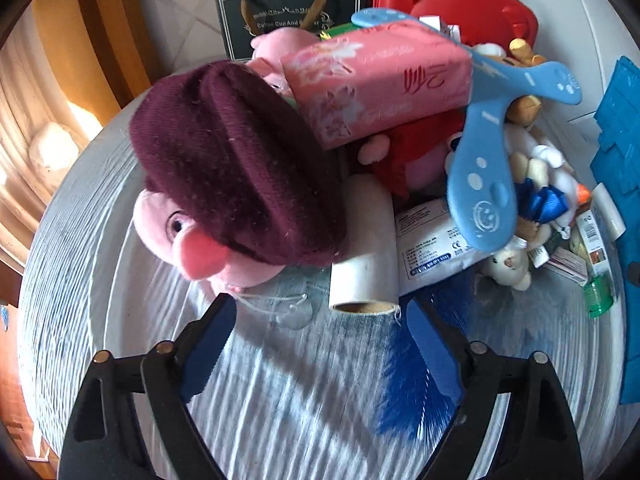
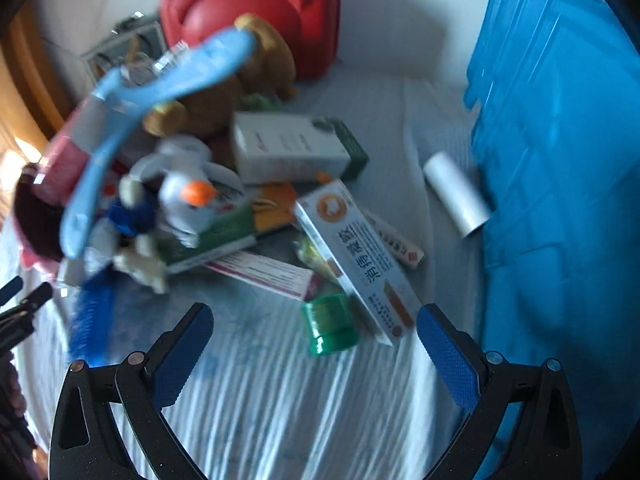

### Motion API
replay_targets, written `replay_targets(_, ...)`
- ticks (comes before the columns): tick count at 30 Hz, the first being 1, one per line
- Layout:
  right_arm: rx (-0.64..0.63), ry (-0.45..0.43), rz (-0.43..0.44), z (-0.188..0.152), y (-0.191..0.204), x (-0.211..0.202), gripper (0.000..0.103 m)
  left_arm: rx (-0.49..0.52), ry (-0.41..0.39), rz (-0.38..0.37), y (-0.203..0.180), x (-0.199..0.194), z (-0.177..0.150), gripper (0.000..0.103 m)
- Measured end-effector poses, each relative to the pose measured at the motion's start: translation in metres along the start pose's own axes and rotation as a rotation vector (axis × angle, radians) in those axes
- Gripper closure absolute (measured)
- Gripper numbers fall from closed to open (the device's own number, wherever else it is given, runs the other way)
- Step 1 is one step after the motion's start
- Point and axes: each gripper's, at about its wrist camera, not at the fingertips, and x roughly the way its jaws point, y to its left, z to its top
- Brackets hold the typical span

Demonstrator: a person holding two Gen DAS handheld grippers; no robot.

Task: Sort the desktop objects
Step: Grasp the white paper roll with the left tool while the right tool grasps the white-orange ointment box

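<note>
A pile of objects lies on a round white table. In the left wrist view I see a pink plush toy under a maroon knit hat, a pink tissue pack, a light blue boomerang and a white roll. My left gripper is open and empty, just short of the roll. In the right wrist view I see medicine boxes, a green bottle and a small white plush. My right gripper is open and empty, close to the green bottle.
A red plastic case and a dark gift box stand at the back. A blue bin stands at the right, with a second white roll against it. A blue brush lies near the left gripper.
</note>
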Motion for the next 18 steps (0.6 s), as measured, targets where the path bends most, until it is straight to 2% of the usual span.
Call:
replay_targets(5,0.031,0.043,-0.056,0.014,-0.012,0.04,0.0,0.041,0.022,0.017,-0.02,0.028,0.02,0.016)
replay_targets(8,0.062,0.069,-0.09,0.016,-0.02,0.063,0.0,0.068,0.028,0.061,-0.033,0.046,0.029,0.016)
replay_targets(11,0.093,0.098,-0.077,0.016,-0.028,0.083,0.0,0.045,0.032,0.086,-0.038,0.056,0.036,0.015)
replay_targets(14,0.168,0.115,0.006,0.014,-0.038,0.093,0.0,0.025,0.039,0.116,-0.044,0.058,0.036,0.013)
replay_targets(16,0.198,0.139,0.069,0.009,-0.036,0.093,0.0,0.011,0.041,0.114,-0.045,0.055,0.031,0.018)
replay_targets(18,0.174,0.168,0.118,-0.002,-0.022,0.089,0.001,-0.007,0.074,0.082,-0.041,0.053,0.022,0.042)
